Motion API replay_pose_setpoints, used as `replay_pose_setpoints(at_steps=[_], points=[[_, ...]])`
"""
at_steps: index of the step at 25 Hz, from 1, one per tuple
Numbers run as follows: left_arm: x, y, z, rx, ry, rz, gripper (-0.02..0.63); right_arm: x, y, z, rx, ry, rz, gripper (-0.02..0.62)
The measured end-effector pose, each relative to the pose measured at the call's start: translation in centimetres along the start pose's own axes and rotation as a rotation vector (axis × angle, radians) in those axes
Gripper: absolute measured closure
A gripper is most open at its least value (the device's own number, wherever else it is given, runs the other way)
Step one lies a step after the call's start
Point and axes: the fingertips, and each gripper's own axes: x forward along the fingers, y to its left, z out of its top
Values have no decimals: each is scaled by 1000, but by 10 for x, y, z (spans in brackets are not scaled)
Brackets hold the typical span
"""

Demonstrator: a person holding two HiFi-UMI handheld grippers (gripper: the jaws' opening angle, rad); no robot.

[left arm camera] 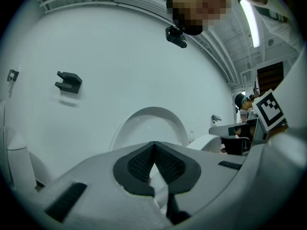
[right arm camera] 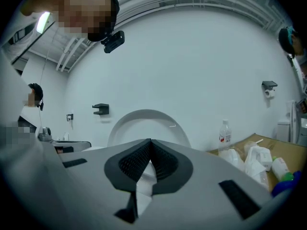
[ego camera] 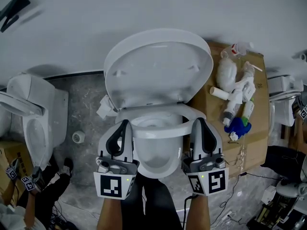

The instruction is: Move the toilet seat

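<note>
A white toilet stands in the middle of the head view, its lid (ego camera: 158,66) raised against the wall. The seat ring (ego camera: 158,131) lies over the bowl (ego camera: 156,164), its front band running between my two grippers. My left gripper (ego camera: 125,123) rests at the seat's left side and my right gripper (ego camera: 196,122) at its right side, both pointing level toward the wall. Both are shut, pads meeting at the tips (left arm camera: 154,143) (right arm camera: 150,141). A white sliver shows low in each gap; a grip on the seat cannot be made out. The lid (left arm camera: 151,123) (right arm camera: 144,123) rises beyond both.
A cardboard box (ego camera: 259,128) right of the toilet carries spray bottles (ego camera: 237,99) and a water bottle (right arm camera: 224,133). Another toilet (ego camera: 33,119) stands at the left, with a paper roll (ego camera: 78,137) on the floor between. A person (ego camera: 29,195) crouches at the lower left.
</note>
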Motion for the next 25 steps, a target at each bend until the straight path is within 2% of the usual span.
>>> replay_pose_setpoints(at_steps=[17, 21, 25], points=[[27, 13, 7, 13, -10, -3, 597, 32, -7, 9, 3, -22, 22, 583], [32, 15, 4, -17, 10, -1, 597, 39, -8, 10, -3, -28, 25, 583], [38, 18, 5, -14, 8, 1, 597, 48, -10, 11, -10, -31, 30, 583]])
